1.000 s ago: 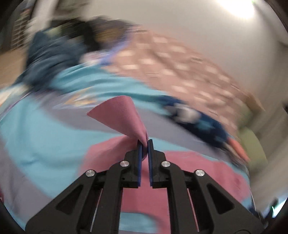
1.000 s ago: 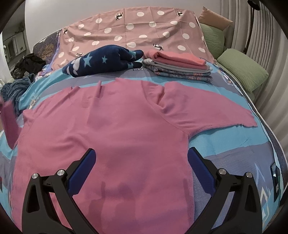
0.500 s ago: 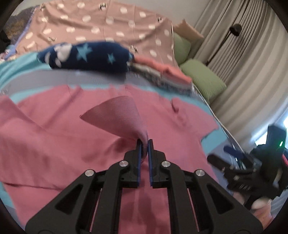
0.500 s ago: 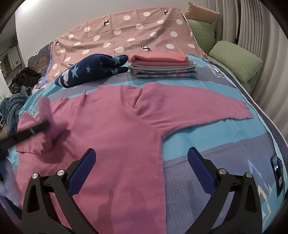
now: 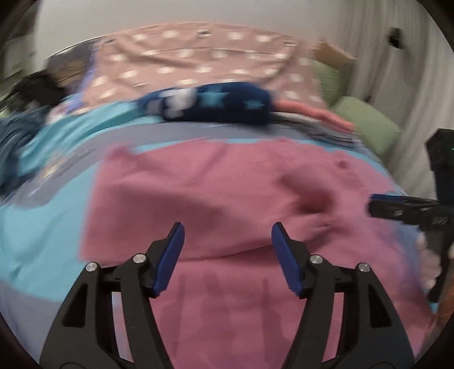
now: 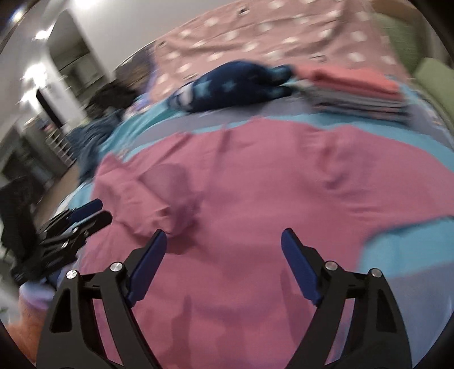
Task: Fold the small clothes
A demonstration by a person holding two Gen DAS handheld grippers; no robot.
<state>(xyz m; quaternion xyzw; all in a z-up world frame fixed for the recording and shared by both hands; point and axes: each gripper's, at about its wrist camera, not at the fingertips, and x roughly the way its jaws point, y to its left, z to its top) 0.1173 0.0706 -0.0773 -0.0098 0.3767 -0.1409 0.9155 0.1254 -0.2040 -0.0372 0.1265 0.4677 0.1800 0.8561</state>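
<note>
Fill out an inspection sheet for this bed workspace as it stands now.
Surface: bed cover, blue and grey patches.
Job's things: pink shirt spread out, left sleeve folded in; folded stack behind it.
Clutter: starred navy garment; dark clothes heap; dotted blanket; green pillows.
Grippers: left gripper opening, nothing between its jaws; right gripper closing, nothing gripped, above the shirt.
Cables: nothing seen.
Surroundings: curtain on the right; plain wall.

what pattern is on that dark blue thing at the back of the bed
Navy with light blue stars on the dark blue bundle, clearest in the left wrist view.
</note>
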